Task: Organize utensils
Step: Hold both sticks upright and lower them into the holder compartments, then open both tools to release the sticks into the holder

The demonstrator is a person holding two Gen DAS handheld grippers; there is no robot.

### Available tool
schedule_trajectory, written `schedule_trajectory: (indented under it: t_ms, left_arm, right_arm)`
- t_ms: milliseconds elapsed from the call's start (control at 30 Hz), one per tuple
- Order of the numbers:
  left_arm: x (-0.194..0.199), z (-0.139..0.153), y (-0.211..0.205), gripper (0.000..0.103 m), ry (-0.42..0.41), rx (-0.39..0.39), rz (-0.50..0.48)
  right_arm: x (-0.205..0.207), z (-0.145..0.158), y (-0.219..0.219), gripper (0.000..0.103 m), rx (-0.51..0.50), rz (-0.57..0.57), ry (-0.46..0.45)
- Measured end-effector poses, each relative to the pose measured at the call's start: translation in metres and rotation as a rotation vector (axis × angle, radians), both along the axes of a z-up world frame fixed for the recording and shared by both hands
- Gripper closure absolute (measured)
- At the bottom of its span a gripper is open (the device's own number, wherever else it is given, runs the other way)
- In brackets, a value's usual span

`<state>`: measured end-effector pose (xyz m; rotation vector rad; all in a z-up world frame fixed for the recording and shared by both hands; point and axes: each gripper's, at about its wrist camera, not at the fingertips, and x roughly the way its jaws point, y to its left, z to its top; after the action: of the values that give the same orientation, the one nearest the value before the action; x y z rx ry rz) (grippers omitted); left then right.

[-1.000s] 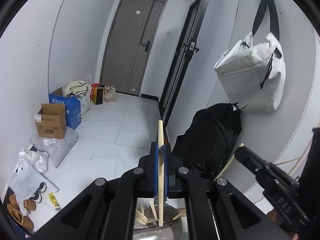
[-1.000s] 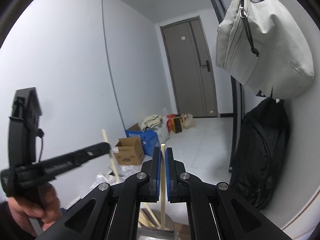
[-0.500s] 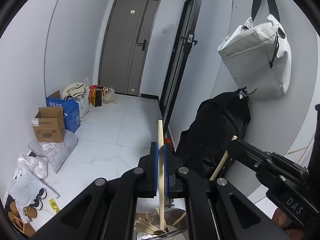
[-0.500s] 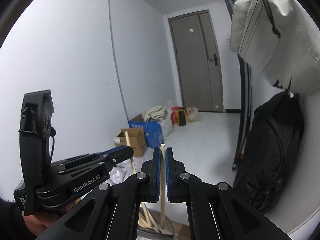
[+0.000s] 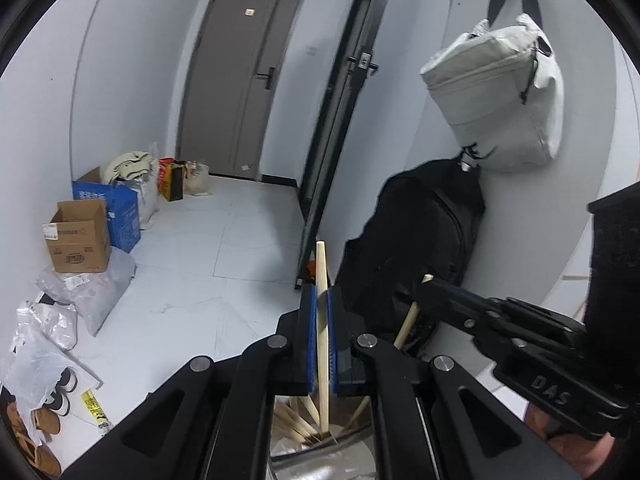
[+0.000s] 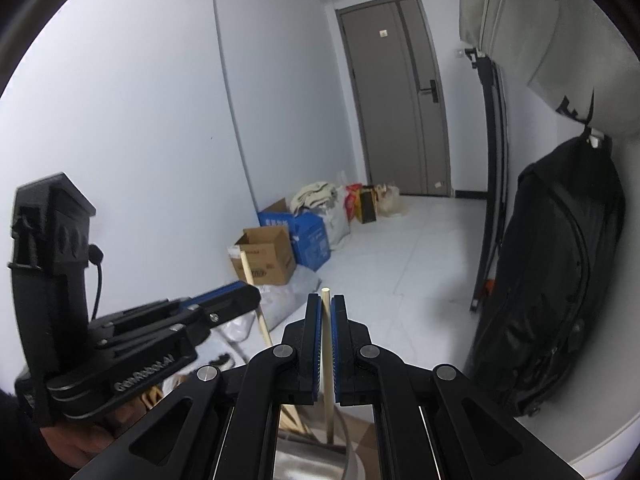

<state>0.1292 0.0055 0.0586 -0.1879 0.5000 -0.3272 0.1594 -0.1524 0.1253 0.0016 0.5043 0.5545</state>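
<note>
My left gripper [image 5: 319,300] is shut on a pale wooden chopstick [image 5: 321,268] held upright, its lower end in a shiny metal holder [image 5: 320,446] with several other chopsticks. My right gripper [image 6: 327,308] is shut on another wooden chopstick [image 6: 327,360], also upright, its lower end in the same metal holder [image 6: 304,460]. The right gripper [image 5: 424,286] shows in the left wrist view at the right, holding its chopstick [image 5: 406,324]. The left gripper [image 6: 250,300] shows in the right wrist view at the left, with its chopstick [image 6: 247,268].
A black backpack [image 5: 420,240] leans on the right wall under a hanging grey bag [image 5: 496,96]. Cardboard boxes [image 5: 78,236], a blue box [image 5: 116,212] and plastic bags [image 5: 44,328] line the left wall. A grey door [image 5: 244,80] closes the corridor's far end.
Both grippers have tilted and dropped slightly while keeping their chopsticks. The right gripper has come closer to the left one, and the chopsticks' lower ends sit deeper in the holder.
</note>
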Motion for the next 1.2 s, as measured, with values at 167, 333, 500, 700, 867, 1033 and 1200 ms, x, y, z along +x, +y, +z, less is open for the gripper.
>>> schedule_trajectory:
  t_ms: [167,333,500,700,867,1033,1200]
  left_arm:
    - [-0.006,-0.001,-0.001,0.102,0.009,-0.007,-0.061]
    - [-0.010,-0.001,0.000,0.102,0.034,-0.040,-0.120]
    - [-0.007,-0.006,-0.002,0.102,0.096,-0.054,-0.200]
    - [-0.010,-0.015,0.000,0.102,0.184,-0.078,-0.249]
    - [-0.025,-0.013,-0.003,0.101,0.210,-0.038,-0.217]
    - [-0.056,-0.005,0.007,0.067,0.165,-0.013,-0.115]
    - [-0.089,-0.001,0.014,0.040,0.110,0.031,0.010]
  right_arm:
    - [0.001,-0.007,0.001,0.099,-0.001,0.021,0.019]
    - [-0.002,-0.016,-0.002,0.098,0.013,0.025,0.049]
    - [0.001,-0.019,-0.009,0.095,0.074,0.024,0.156]
    - [-0.021,-0.006,-0.050,0.074,0.201,-0.062,0.177]
    - [-0.044,0.001,-0.080,0.062,0.264,-0.130,0.166]
    - [-0.074,-0.006,-0.085,0.042,0.225,-0.144,0.167]
    - [-0.107,-0.018,-0.076,0.035,0.155,-0.117,0.169]
